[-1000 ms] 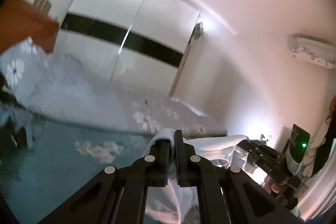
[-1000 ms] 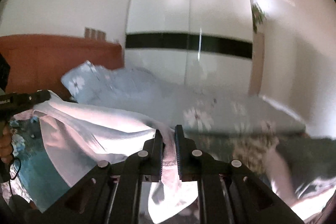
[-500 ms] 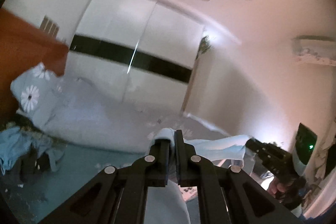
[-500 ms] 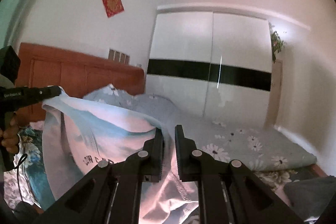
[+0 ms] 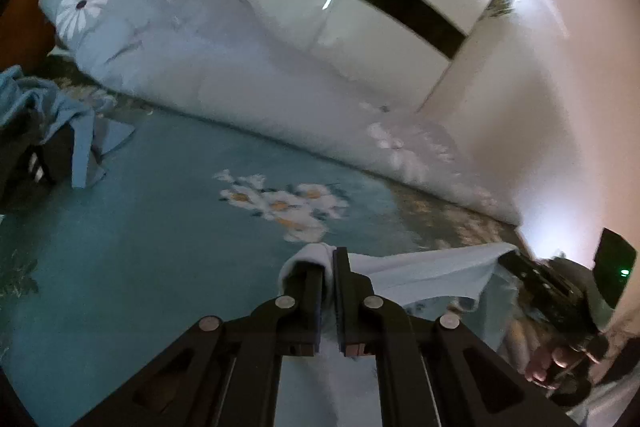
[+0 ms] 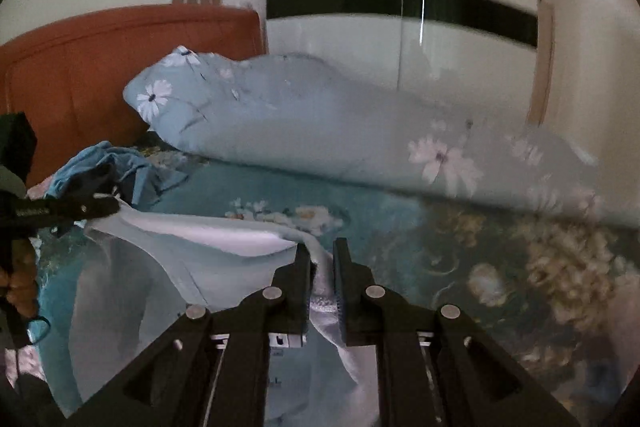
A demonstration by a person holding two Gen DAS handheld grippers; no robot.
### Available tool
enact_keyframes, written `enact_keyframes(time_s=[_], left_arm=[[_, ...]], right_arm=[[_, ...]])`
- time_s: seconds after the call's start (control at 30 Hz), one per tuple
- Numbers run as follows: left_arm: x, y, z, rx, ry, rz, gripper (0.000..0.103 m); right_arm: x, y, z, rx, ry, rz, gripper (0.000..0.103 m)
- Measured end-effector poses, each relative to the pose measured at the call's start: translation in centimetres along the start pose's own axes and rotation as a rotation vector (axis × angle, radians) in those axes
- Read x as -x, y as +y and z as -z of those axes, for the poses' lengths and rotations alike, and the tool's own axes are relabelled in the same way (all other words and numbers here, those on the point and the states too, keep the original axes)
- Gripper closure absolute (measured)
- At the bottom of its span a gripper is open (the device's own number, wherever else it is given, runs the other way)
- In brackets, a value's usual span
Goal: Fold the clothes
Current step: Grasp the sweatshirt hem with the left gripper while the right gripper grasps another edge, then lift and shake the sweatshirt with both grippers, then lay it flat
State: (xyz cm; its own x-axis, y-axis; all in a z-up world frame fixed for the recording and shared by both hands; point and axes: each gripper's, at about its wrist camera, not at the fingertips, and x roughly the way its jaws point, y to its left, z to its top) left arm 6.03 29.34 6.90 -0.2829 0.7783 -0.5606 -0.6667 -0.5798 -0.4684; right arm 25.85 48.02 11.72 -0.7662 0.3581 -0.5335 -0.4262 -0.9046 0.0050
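Observation:
A pale blue-white garment (image 6: 192,259) hangs stretched between my two grippers above the bed. My left gripper (image 5: 328,259) is shut on one corner of it (image 5: 432,275). My right gripper (image 6: 322,255) is shut on the other corner. In the left wrist view the right gripper (image 5: 556,303) shows at the far right, pinching the cloth edge. In the right wrist view the left gripper (image 6: 64,209) shows at the far left, holding the cloth's other end. The garment's lower part drapes down out of sight.
The bed has a teal floral sheet (image 5: 160,235). A rolled light blue duvet with daisies (image 6: 320,123) lies along its far side. A heap of blue and dark clothes (image 5: 52,131) sits near the orange headboard (image 6: 80,67). A white wardrobe (image 6: 400,27) stands behind.
Both grippers have tilted and come down toward the bed with the garment still stretched between them. The ceiling has left the views and the teal sheet now fills them.

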Motion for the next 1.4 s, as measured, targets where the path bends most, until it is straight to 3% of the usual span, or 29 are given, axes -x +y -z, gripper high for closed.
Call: enact_keyframes(time_s=[0.2,0.43,0.53,0.77,1.1,1.2,1.33,1.4], left_arm=[[-4.2,0.2,-2.5,-0.005,0.02,-0.044,0.097],[-8.3,0.3,-6.0,0.011,0.016,-0.029,0.097],[-11.0,1.1,-4.9,0.032,0.063,-0.069,0.097],[-15.2,4.1,-1.0,0.101,0.18,-0.089,0.097],[-16.1,5.3,1.4,0.173,0.265,-0.055,0.094],[-15.2,5.0,1.6,0.175,0.269,-0.052,0.084],[-12.7,4.2,1.4,0.138,0.266,-0.081,0.055],[-11.2,3.9,1.3,0.128,0.248,-0.086,0.047]], right_arm=[[-7.3,-1.6,-2.5,-0.062,0.057,0.004,0.092],[-12.0,-4.1,-5.9,-0.131,0.027,0.062,0.092],[-15.1,-4.7,-5.1,-0.168,0.096,0.075,0.092],[-20.8,-6.0,0.1,-0.218,0.265,0.086,0.092],[-22.4,-5.5,1.6,-0.207,0.333,0.113,0.092],[-22.5,-5.1,1.7,-0.188,0.354,0.128,0.092],[-21.5,-4.6,0.9,-0.166,0.358,0.136,0.089],[-20.1,-4.6,0.4,-0.169,0.344,0.121,0.071]])
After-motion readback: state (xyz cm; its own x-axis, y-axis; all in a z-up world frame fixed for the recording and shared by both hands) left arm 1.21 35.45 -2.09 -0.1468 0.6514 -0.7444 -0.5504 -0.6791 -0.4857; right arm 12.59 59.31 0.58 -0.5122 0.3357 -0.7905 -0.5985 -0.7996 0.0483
